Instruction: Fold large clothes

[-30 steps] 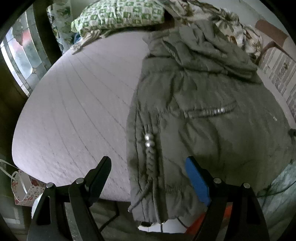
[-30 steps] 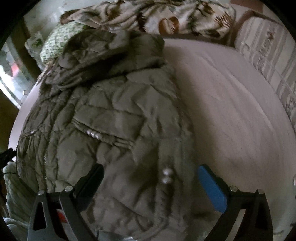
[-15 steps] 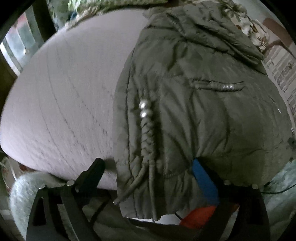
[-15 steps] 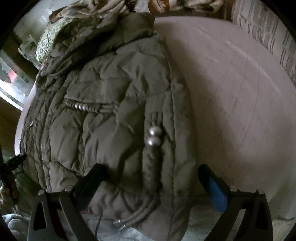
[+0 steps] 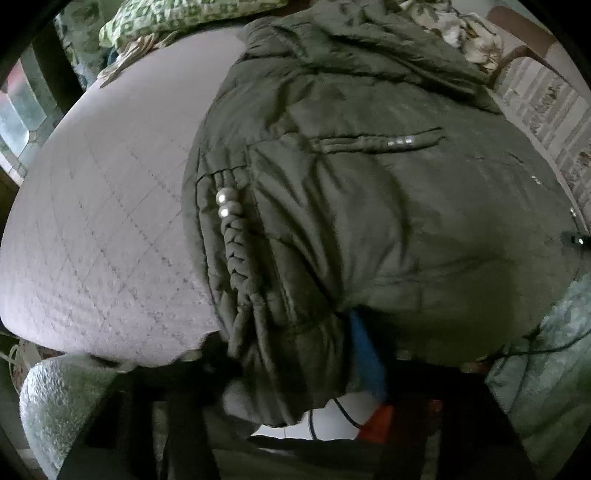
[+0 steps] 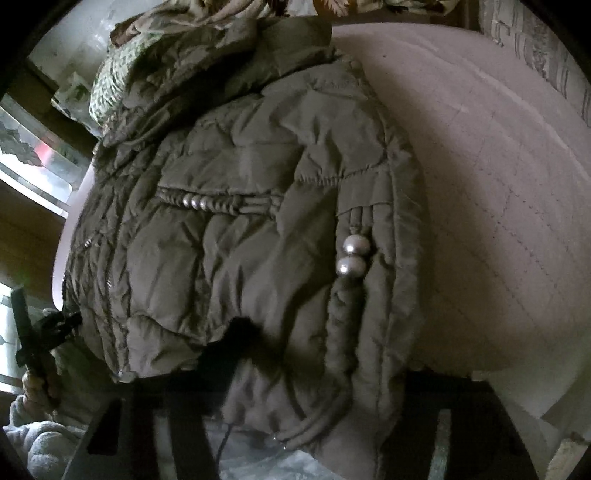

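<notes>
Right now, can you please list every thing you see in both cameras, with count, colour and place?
padded jacket: one, olive green, flat on the bed, hem over the near edge.
pearl beads: two, silver-white, on a braided cord at the jacket's side hem.
bed cover: one, pale lilac, quilted, under the jacket.
pillow: one, green and white pattern, far end of the bed.
leaf-print bedding: beige and brown, behind the hood.
left gripper: black with a blue pad, jaws just closed on the jacket's hem.
right gripper: black, jaws just closed on the hem by the cord.
</notes>
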A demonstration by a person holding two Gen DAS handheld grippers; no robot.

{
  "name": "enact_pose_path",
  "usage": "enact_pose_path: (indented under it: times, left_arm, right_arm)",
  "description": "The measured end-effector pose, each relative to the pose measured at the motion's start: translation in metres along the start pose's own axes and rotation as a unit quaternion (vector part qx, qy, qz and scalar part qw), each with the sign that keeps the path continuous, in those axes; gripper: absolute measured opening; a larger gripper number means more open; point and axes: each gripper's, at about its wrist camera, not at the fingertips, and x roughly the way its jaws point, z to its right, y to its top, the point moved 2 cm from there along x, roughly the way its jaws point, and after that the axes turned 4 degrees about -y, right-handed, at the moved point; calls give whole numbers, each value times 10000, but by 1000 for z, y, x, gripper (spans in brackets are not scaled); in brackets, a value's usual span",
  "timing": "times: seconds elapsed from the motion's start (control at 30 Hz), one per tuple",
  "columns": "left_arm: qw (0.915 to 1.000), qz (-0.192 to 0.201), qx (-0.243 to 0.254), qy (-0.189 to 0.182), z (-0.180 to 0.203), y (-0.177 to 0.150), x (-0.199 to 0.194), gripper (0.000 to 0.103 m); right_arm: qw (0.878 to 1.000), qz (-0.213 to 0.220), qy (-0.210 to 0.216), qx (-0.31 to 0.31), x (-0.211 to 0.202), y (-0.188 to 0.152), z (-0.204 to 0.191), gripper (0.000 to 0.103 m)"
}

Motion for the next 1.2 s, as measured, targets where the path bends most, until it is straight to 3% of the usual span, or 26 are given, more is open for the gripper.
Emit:
enact_pose_path:
  times: [0.1, 0.37, 0.67, 1.2]
  left_arm:
    - [10000, 57, -32, -51, 8, 3, -8, 37]
    - [9993, 323, -76, -145, 13, 17, -43, 24]
    - [9976, 628, 193, -212, 35, 55, -88, 18]
    - [9911, 1224, -58, -529, 29, 112, -131, 18]
  right_arm:
    - [9997, 143, 149, 149, -13, 0, 4, 38]
    - [9983, 376, 430, 57, -34, 6, -1, 24]
    - [9945, 710, 747, -164, -60, 22, -17, 22]
    - [9840, 1291, 1224, 27, -108, 56, -16, 22]
